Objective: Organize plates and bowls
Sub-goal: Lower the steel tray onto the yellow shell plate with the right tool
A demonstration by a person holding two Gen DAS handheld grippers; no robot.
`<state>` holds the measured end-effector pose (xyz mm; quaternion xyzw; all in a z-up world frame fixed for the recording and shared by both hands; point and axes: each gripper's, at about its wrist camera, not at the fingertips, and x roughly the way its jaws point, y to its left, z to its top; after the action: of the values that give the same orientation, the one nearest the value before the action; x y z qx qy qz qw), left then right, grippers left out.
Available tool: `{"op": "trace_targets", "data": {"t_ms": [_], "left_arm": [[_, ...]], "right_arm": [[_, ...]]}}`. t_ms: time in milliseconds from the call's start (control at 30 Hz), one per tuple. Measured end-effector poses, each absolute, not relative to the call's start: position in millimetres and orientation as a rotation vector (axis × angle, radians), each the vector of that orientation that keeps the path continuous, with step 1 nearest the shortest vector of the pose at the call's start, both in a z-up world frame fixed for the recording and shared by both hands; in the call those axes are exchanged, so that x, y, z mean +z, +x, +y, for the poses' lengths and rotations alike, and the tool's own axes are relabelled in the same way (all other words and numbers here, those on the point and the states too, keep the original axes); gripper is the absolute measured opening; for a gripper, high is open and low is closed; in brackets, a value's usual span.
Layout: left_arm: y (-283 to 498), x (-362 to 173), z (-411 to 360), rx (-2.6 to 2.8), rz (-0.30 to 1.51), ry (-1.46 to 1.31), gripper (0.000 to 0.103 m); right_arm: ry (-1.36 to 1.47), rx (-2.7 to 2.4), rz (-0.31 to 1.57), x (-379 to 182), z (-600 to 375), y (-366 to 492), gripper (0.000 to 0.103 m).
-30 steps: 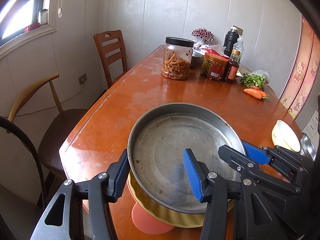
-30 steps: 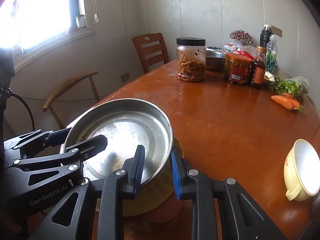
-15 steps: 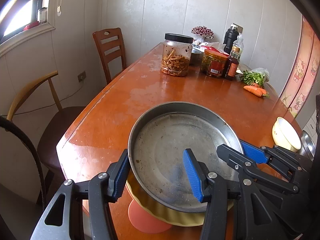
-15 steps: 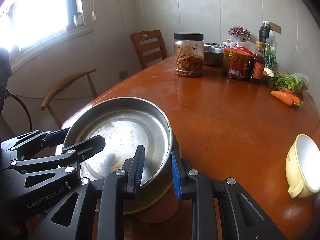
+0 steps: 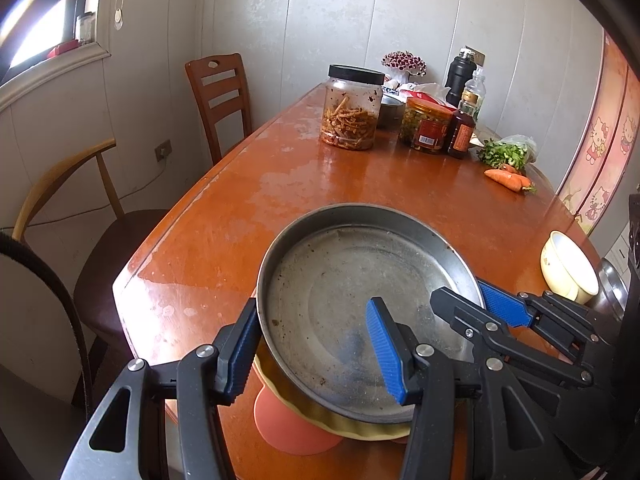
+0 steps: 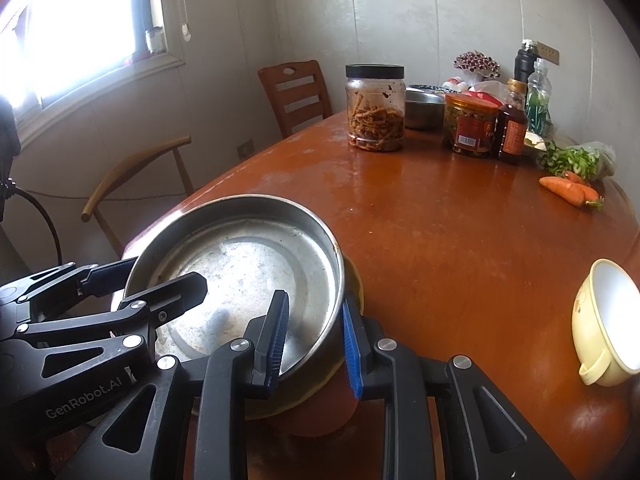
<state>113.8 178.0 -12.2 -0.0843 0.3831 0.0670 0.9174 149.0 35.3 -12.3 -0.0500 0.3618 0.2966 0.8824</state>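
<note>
Both grippers straddle the steel pan (image 5: pixel 360 304) rim. The left gripper (image 5: pixel 316 352) is wide open, the rim near its left finger; the right gripper (image 6: pixel 312 340) is half closed around the wall, contact unclear. Lift or lower evenly, keeping the pan level. The yellow dish (image 5: pixel 360 428) and pink plate (image 5: pixel 288 428) beneath are mostly hidden

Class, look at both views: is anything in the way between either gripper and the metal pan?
Nothing visible. The left gripper and right gripper each already straddle the rim of the metal pan, one finger inside, one outside.
</note>
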Motion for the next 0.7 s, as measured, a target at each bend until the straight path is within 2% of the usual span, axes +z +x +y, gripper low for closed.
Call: {"op": "trace_targets", "data": {"t_ms": [500,700], "left_arm": [[110.6,-11.2,177.0,0.148,0.787,-0.165,0.053],[108.2,-6.8,176.8,0.156,0.774,-0.163,0.053]], "right_arm": [[-0.100,0.616,0.760,-10.8,35.1,147.1,0.028],[-0.095,0.617,0.753,-8.1,33.5,144.7,0.032]]}}
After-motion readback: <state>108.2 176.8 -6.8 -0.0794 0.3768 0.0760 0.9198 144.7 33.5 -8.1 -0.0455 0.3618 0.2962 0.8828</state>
